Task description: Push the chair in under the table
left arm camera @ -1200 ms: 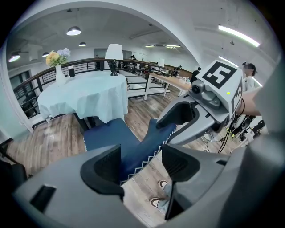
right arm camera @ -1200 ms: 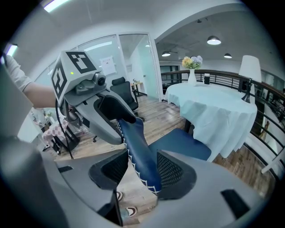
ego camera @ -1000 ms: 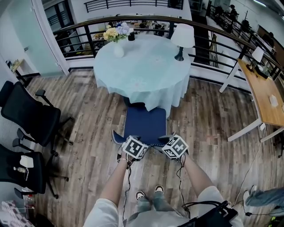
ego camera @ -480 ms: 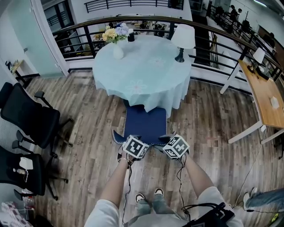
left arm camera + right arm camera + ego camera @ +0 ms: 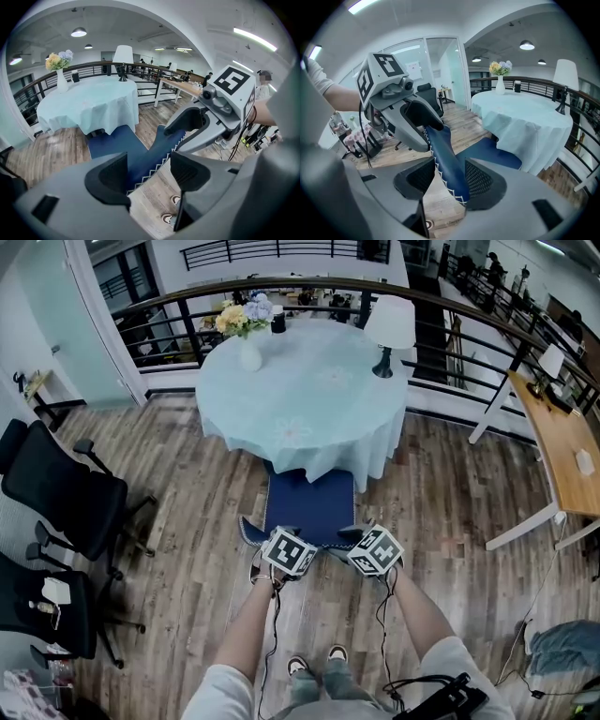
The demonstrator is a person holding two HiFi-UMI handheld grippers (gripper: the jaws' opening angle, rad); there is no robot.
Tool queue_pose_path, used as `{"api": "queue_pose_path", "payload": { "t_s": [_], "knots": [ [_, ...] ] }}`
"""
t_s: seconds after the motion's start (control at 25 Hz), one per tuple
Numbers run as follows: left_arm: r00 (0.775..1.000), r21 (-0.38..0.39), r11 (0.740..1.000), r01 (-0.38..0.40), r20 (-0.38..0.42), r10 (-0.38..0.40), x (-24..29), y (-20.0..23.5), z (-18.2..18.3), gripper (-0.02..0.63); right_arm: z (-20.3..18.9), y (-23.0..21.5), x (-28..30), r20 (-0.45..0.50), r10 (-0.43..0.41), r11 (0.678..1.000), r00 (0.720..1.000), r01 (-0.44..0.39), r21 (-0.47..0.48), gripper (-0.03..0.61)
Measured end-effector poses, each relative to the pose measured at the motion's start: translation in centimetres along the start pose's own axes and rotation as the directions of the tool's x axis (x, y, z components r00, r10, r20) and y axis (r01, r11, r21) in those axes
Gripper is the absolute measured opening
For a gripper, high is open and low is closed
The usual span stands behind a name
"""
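Observation:
A blue chair [image 5: 309, 502] stands at the near side of a round table [image 5: 300, 381] draped in a pale teal cloth, its seat front tucked under the cloth's hem. Both grippers hold the top of the chair back [image 5: 319, 538]. My left gripper [image 5: 279, 534] is shut on its left end, my right gripper [image 5: 362, 534] on its right end. In the left gripper view the stitched blue back [image 5: 154, 147] runs between my jaws [image 5: 149, 171] to the other gripper [image 5: 185, 126]. The right gripper view shows the back [image 5: 447, 164] pinched between the pads [image 5: 450, 177].
Two black office chairs [image 5: 66, 488] [image 5: 47, 606] stand at the left. A wooden desk [image 5: 562, 442] is at the right, a curved railing [image 5: 281, 285] behind the table. A vase of flowers [image 5: 247, 329] and a lamp [image 5: 388, 326] stand on the table. The person's feet [image 5: 319, 662] are behind the chair.
The chair has slid slightly toward the table and the person has stepped forward after it. Both grippers keep their hold on the chair back.

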State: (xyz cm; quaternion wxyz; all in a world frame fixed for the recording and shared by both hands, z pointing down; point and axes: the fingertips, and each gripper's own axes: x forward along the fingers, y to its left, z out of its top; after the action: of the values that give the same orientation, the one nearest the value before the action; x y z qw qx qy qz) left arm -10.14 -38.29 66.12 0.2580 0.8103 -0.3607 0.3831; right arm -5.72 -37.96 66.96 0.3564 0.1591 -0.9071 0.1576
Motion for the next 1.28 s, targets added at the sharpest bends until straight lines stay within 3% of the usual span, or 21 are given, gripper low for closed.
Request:
{"api": "queue_pose_path", "payload": {
  "t_s": [0.92, 1.28],
  "knots": [
    [1.0, 0.003, 1.0, -0.016, 0.022, 0.016, 2.2, 4.2, 4.6, 0.284, 2.9, -5.8, 1.2, 0.018, -0.003, 1.0, 1.0, 0.004, -0.024, 0.201],
    [1.0, -0.003, 1.0, -0.005, 0.007, 0.005, 2.6, 4.4, 5.1, 0.284, 3.0, -6.6, 1.3, 0.003, 0.043, 0.999, 0.999, -0.043, -0.023, 0.202]
  ]
}}
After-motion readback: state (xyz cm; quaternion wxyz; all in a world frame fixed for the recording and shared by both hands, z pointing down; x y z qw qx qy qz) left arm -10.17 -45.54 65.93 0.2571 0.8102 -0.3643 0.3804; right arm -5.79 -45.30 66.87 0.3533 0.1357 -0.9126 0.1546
